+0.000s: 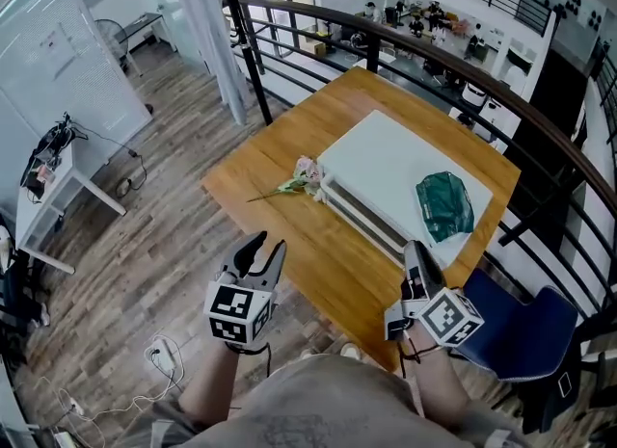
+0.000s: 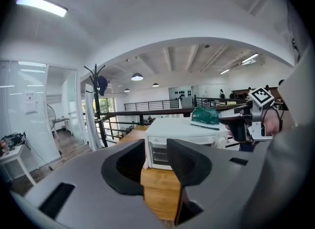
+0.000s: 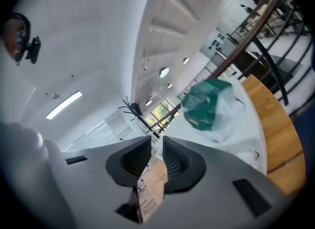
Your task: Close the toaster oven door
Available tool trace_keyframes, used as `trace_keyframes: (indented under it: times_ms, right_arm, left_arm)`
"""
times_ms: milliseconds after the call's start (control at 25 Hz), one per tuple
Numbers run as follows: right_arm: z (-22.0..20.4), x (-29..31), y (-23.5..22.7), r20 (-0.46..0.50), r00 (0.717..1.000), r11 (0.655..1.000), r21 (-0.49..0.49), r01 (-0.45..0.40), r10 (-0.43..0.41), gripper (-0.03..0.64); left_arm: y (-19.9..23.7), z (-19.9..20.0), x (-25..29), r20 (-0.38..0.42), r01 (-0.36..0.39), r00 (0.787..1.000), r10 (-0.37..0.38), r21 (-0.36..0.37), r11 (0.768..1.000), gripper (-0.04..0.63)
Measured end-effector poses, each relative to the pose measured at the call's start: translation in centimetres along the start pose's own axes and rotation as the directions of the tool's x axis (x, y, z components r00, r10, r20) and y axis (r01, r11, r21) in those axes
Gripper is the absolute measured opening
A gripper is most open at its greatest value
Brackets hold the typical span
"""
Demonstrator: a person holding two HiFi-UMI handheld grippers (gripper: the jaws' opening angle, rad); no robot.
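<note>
A white toaster oven (image 1: 386, 162) stands on the wooden table (image 1: 280, 152) with a green bag (image 1: 444, 205) on its top. In the left gripper view the oven's (image 2: 183, 128) glass front faces me and the door looks upright against it. My left gripper (image 1: 262, 247) hovers over the floor, short of the table's near edge, with its jaws apart and nothing between them (image 2: 156, 147). My right gripper (image 1: 415, 251) hangs by the oven's near corner. Its jaws (image 3: 156, 145) stand a narrow gap apart, empty, and the green bag (image 3: 206, 104) lies beyond them.
A pale flower (image 1: 301, 178) lies on the table at the oven's left end. A dark curved railing (image 1: 434, 46) runs behind the table, and a blue chair (image 1: 525, 335) stands at the right. A coat stand (image 1: 241, 22) and a white desk (image 1: 58, 186) are at the left.
</note>
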State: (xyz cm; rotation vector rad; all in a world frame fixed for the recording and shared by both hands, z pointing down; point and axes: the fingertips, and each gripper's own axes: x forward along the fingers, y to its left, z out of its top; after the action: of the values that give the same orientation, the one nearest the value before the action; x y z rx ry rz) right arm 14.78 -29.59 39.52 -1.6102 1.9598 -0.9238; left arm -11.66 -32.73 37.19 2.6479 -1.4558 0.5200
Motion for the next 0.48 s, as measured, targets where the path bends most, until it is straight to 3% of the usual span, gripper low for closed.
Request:
trace_keyframes:
  times_ms: [80,200,400,480]
  right_arm:
    - [1.9,-0.4,2.9,0.024,0.996,0.990,-0.114,-0.083,0.086,0.074]
    - [4.7,-1.3,7.4,0.050,0.982,0.942,-0.295,-0.160,0.183,0.059]
    - [7.7,-3.6,13.6,0.076,0.957,0.796,-0.575,-0.189,0.281,0.046]
    - [7.9,-4.4,15.4,0.058,0.953,0.740,-0.645,-0.192,0.297,0.044]
  left_arm:
    - [0.2,2.2,-0.9,0.041,0.001,0.999,-0.002,0.026,1.000,0.135]
    - [0.3,5.6,-2.3,0.113,0.010,0.993,-0.018,0.070,0.997,0.113]
    - [0.3,11.0,-5.2,0.239,0.014,0.970,-0.044,0.126,0.992,0.084]
    - [0.3,12.6,-6.5,0.287,0.014,0.956,-0.051,0.129,0.992,0.074]
